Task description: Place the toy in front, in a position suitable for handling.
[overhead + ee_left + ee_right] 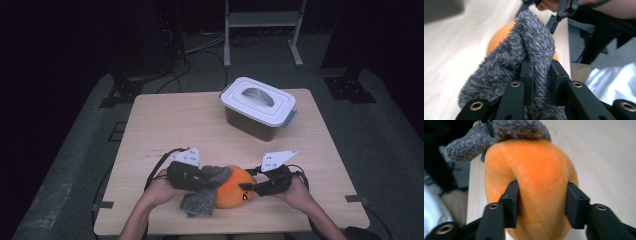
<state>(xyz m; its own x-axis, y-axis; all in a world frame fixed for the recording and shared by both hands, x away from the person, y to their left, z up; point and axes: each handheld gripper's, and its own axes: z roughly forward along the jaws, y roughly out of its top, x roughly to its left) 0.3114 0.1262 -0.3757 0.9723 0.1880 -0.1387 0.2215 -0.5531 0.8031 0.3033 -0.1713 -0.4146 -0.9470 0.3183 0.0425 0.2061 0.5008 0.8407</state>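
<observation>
Dim room, walls in darkness. Light wood worktop (165, 120) on grey carpet floor (65, 170). White metal rack (262, 20) behind, black cables (200, 50) trailing across floor.

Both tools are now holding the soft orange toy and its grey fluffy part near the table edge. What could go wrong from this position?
1. The left tool pinches only the grey fluffy fabric; a pull may stretch it or let it slip out.
2. The right tool straddles the round orange plush toy, which could squeeze out sideways.
3. The toy sits near the table front edge, so it might fall if released.
</observation>
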